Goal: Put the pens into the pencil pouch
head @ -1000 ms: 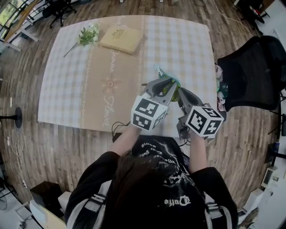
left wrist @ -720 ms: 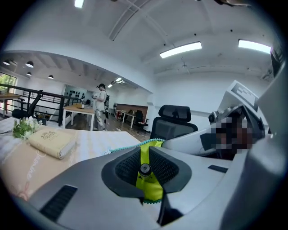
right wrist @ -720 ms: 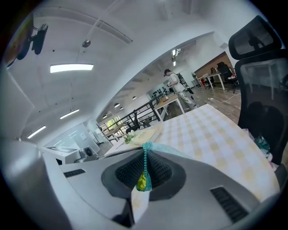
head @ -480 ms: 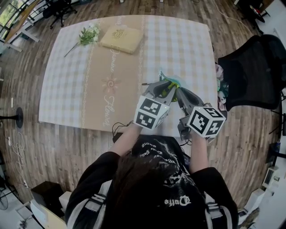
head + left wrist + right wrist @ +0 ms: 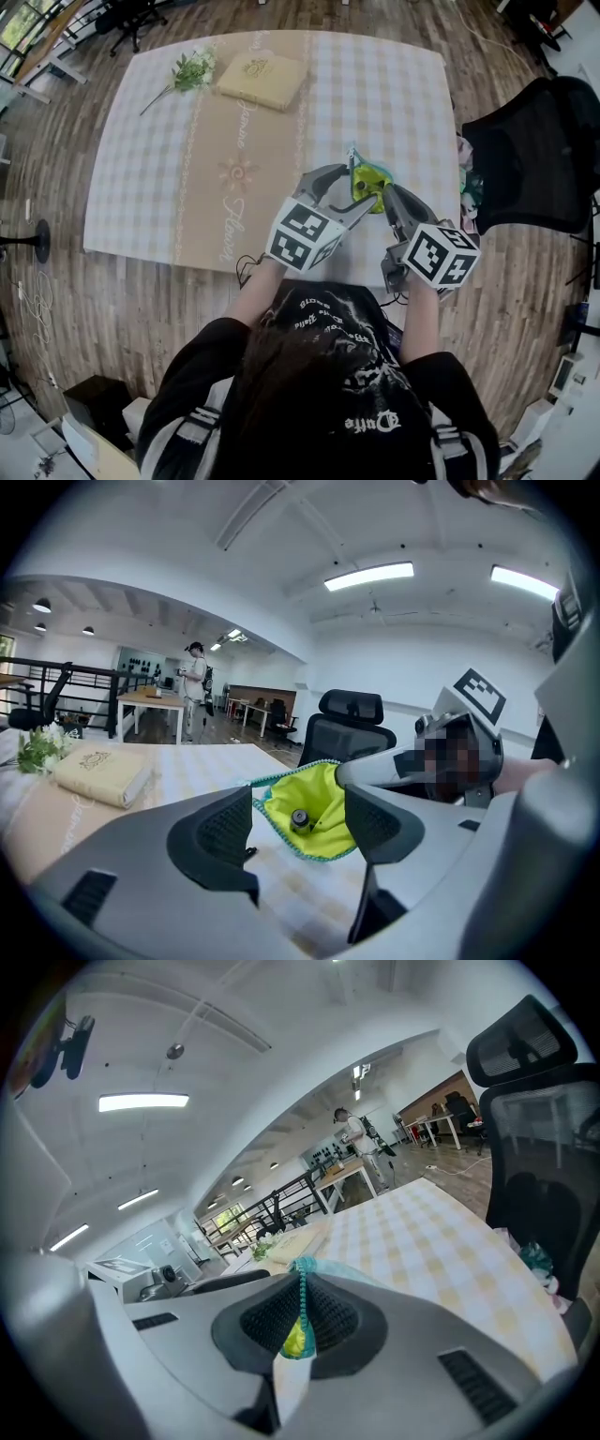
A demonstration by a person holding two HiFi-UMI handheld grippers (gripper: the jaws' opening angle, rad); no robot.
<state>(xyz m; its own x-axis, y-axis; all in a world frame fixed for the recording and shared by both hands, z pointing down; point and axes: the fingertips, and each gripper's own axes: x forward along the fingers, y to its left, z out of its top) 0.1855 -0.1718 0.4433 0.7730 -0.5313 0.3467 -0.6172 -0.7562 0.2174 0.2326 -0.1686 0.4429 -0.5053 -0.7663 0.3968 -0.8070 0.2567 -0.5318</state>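
The pencil pouch (image 5: 370, 178), teal outside with a yellow-green lining, hangs over the table's near right part. My right gripper (image 5: 387, 191) is shut on the pouch's zip edge (image 5: 300, 1290) and holds the mouth up. My left gripper (image 5: 349, 187) faces the open pouch (image 5: 314, 808); its jaws are opening and the pads touch nothing. The dark round end of a pen (image 5: 300, 817) shows inside the lining, free of my left gripper (image 5: 298, 810). The rest of the pen is hidden in the pouch.
A cream book (image 5: 261, 78) and a flower sprig (image 5: 192, 70) lie at the far left of the checked tablecloth (image 5: 169, 159). A black office chair (image 5: 534, 150) stands close to the table's right side. Cables (image 5: 246, 269) hang at the near edge.
My left gripper's jaws have spread wide apart. The pouch's yellow inside now shows more fully. The right gripper has kept its hold on the edge.
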